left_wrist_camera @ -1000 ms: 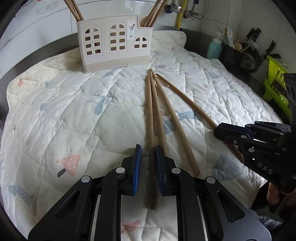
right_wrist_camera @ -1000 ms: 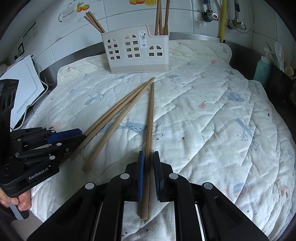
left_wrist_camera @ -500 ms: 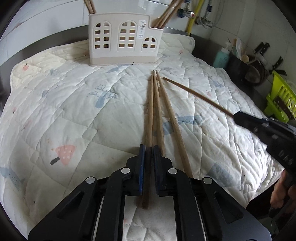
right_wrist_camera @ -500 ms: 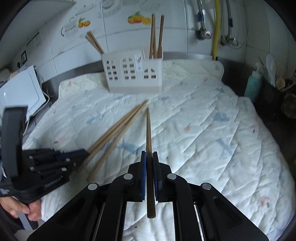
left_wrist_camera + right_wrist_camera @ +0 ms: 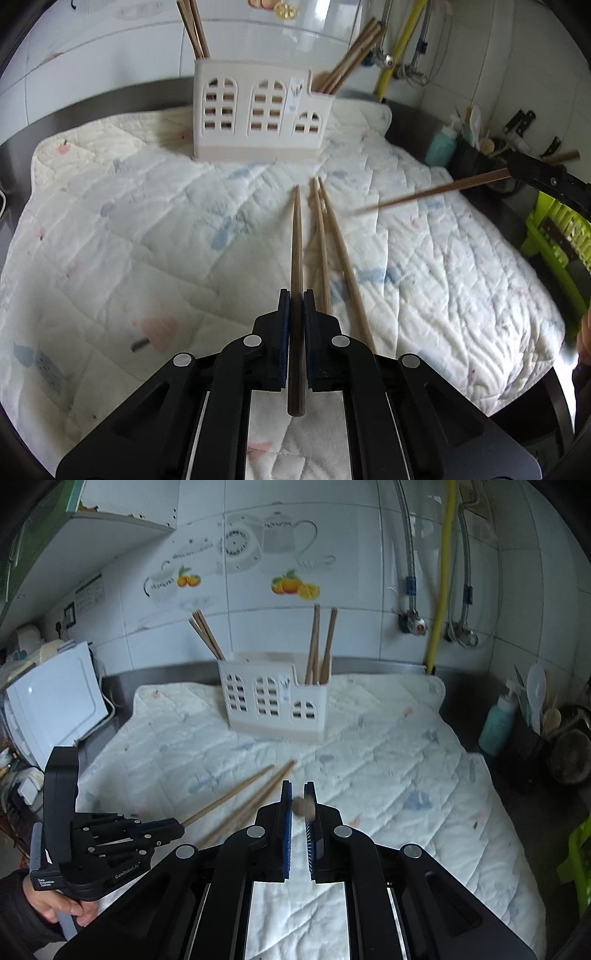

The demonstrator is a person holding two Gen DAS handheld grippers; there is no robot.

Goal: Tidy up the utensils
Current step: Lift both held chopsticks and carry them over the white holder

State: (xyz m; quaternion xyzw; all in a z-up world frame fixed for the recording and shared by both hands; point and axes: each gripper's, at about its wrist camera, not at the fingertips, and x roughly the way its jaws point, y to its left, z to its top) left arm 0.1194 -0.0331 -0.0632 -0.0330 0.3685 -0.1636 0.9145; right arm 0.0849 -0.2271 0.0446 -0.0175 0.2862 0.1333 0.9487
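Observation:
My left gripper (image 5: 295, 297) is shut on a brown wooden chopstick (image 5: 296, 240) whose tip points at the white windowed utensil holder (image 5: 258, 114). Two more chopsticks (image 5: 334, 243) lie on the quilted mat (image 5: 129, 240) just to its right. My right gripper (image 5: 298, 790) is shut on another chopstick (image 5: 303, 806), seen end-on and raised above the mat. In the left wrist view that raised chopstick (image 5: 424, 194) slants in from the right gripper (image 5: 517, 164). The left gripper (image 5: 177, 827) shows low on the left. The holder (image 5: 273, 709) has chopsticks standing in both end compartments.
A white appliance (image 5: 51, 701) stands left of the mat. On the right are a teal bottle (image 5: 496, 723), a dark utensil pot (image 5: 528, 734) and a green rack (image 5: 561, 229). A tiled wall with a yellow pipe (image 5: 441, 590) lies behind the holder.
The left jaws closed onto the chopstick that lay between them, and its tip came away from the other two. The right gripper rose off the mat with its chopstick.

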